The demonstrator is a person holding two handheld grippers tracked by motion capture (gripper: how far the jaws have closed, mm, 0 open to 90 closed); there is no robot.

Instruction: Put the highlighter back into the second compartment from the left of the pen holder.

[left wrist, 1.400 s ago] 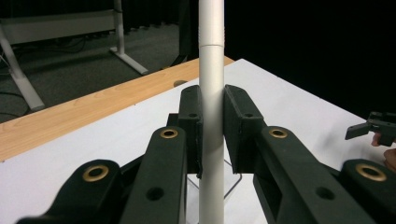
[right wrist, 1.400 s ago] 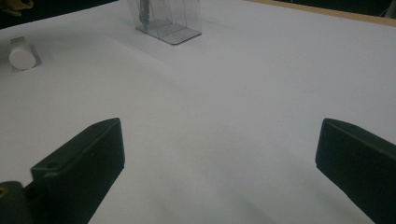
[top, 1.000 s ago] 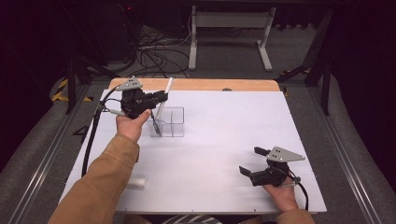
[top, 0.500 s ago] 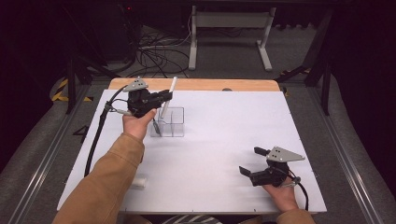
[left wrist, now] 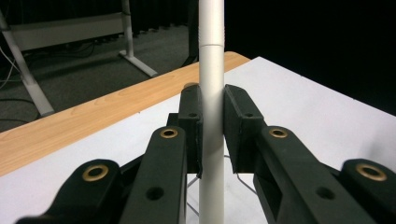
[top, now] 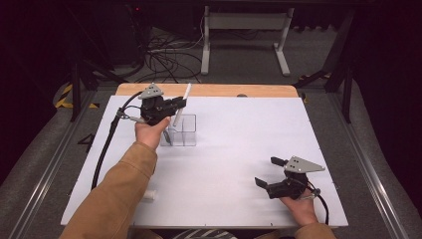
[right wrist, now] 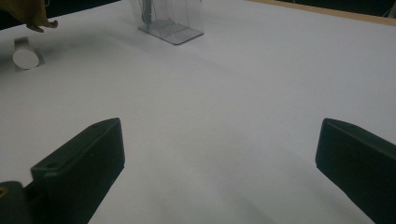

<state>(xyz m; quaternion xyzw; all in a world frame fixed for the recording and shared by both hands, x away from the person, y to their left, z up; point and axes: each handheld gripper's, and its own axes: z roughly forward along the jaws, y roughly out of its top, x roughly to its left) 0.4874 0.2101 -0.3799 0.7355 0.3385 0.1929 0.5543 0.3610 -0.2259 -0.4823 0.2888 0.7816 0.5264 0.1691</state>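
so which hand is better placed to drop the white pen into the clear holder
Left. The left tongs already clamp the white pen and sit right above the clear holder. The right tongs are open and empty, resting near the table's front right corner, far from the holder.

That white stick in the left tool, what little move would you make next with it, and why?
Probably lower the pen straight down into the clear holder. The left gripper has its jaws shut on the pen, held tilted just above the holder, where a dark pen already stands. The right gripper rests open, far off, so it likely need not help.
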